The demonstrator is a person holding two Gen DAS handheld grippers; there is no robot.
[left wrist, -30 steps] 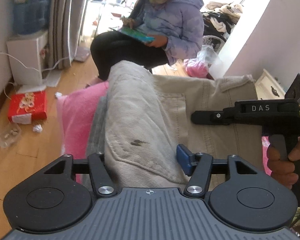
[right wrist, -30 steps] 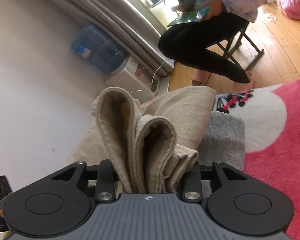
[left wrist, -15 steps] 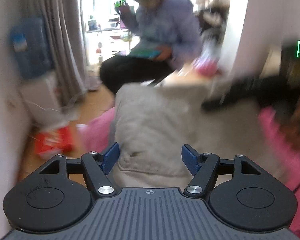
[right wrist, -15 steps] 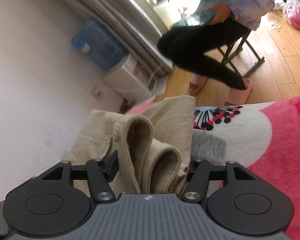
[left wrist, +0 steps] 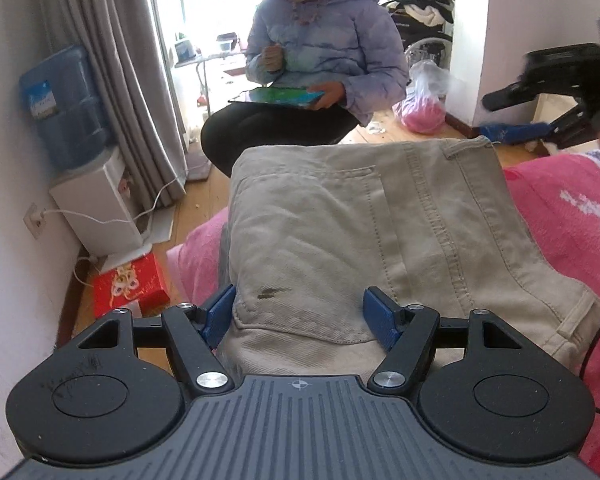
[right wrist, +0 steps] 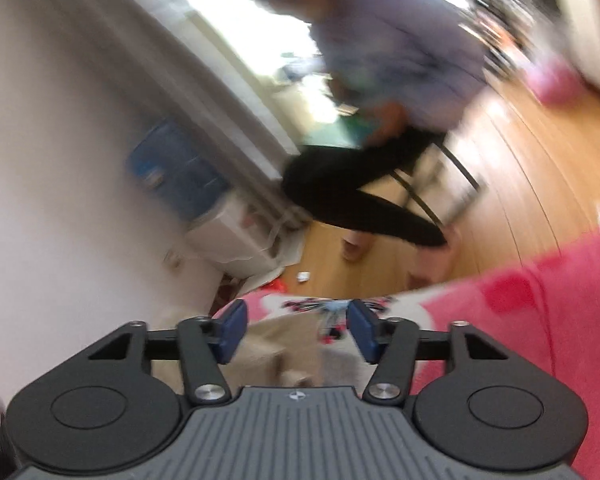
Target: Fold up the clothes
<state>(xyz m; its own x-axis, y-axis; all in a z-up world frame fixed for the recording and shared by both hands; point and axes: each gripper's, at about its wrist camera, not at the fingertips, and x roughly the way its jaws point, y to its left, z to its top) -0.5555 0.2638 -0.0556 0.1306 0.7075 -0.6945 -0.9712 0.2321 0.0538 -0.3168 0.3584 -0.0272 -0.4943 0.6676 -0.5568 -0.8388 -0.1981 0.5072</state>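
Observation:
Folded beige trousers (left wrist: 360,232) lie flat on a pink blanket (left wrist: 572,216). My left gripper (left wrist: 300,318) is open at their near edge, its blue pads straddling the cloth without pinching it. In the left wrist view my right gripper (left wrist: 496,118) hovers at the far right, off the trousers. The right wrist view is blurred: the right gripper (right wrist: 296,330) has its jaws closing with nothing between them. Below it sit a corner of the trousers (right wrist: 276,344) and the blanket (right wrist: 540,320).
A person (left wrist: 320,60) sits on a chair beyond the blanket's far edge, holding a tablet. A water dispenser (left wrist: 96,200) stands by the left wall, with a red box (left wrist: 130,286) on the wooden floor. A pink plastic bag (left wrist: 422,114) lies further back.
The right gripper has let go of the bunched trousers and lifted away from them. The left gripper rolled level. The trousers now lie flat.

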